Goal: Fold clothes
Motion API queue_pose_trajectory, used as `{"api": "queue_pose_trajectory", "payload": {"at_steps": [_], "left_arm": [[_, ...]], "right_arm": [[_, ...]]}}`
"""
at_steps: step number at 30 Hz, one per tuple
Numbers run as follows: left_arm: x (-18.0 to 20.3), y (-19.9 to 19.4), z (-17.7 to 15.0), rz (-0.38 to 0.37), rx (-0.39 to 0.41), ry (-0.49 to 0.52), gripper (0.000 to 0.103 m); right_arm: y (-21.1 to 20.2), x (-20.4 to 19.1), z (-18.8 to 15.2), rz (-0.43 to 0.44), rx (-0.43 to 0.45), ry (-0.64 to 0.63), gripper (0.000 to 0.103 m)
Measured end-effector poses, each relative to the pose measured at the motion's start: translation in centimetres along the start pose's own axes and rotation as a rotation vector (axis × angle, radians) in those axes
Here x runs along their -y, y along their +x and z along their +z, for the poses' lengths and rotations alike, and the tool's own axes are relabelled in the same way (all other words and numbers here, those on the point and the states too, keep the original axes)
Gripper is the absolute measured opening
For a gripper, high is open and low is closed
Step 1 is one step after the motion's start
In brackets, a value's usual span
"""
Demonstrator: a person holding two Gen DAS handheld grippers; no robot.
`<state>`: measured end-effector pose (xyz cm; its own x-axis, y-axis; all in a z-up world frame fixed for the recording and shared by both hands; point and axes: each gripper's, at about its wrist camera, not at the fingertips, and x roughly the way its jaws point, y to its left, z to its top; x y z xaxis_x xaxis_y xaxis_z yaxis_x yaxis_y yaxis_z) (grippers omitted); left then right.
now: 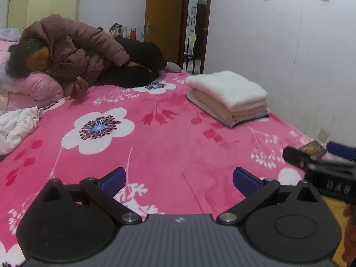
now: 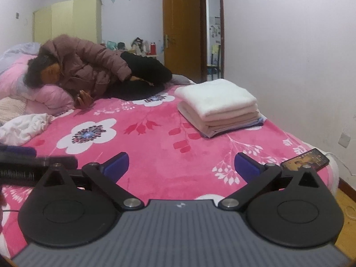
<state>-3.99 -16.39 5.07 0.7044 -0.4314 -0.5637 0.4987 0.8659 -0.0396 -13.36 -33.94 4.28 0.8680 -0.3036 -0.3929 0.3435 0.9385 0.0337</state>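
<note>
A folded stack of clothes (image 1: 227, 95) (image 2: 218, 104), white on top with beige and blue layers under it, lies on the right side of the pink floral bed cover (image 1: 155, 151) (image 2: 155, 155). A crumpled white garment (image 1: 15, 126) (image 2: 24, 128) lies at the left edge. My left gripper (image 1: 179, 180) hovers open over bare cover near the front, with nothing between its blue pads. My right gripper (image 2: 181, 164) is open too and holds nothing. It stands short of the stack and shows in the left wrist view at the right edge (image 1: 316, 153).
A person in a brown puffy jacket (image 1: 73, 51) (image 2: 89, 66) lies across the far left of the bed on a pink pillow (image 1: 40, 86). A phone (image 2: 304, 162) rests at the bed's right front corner. A white wall (image 2: 289, 66) runs along the right, and a wooden door (image 2: 180, 26) stands behind.
</note>
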Motion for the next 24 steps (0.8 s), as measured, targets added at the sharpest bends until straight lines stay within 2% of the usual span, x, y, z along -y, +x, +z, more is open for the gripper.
{"api": "queue_pose_trajectory", "payload": {"at_steps": [5,12,16,19,24], "left_arm": [[0.0,-0.1,0.2,0.015,0.006,0.030,0.103],[0.4,-0.9,0.4,0.033,0.068,0.073,0.103],[0.2,-1.3,0.4,0.013,0.100,0.064,0.103],[0.1,-1.6,0.3,0.036,0.125,0.057,0.103],[0.1,-1.6,0.5,0.055,0.114,0.076,0.103]], "right_arm": [[0.0,-0.6,0.1,-0.042,-0.004,-0.005,0.102],[0.0,-0.9,0.5,-0.069,-0.006,0.006,0.102],[-0.1,-0.9,0.6,-0.078,0.001,0.014,0.102],[-0.3,-1.2,0.6,-0.098,0.012,-0.002,0.102],[-0.6,-1.3,0.8,-0.099,0.012,-0.008,0.102]]}}
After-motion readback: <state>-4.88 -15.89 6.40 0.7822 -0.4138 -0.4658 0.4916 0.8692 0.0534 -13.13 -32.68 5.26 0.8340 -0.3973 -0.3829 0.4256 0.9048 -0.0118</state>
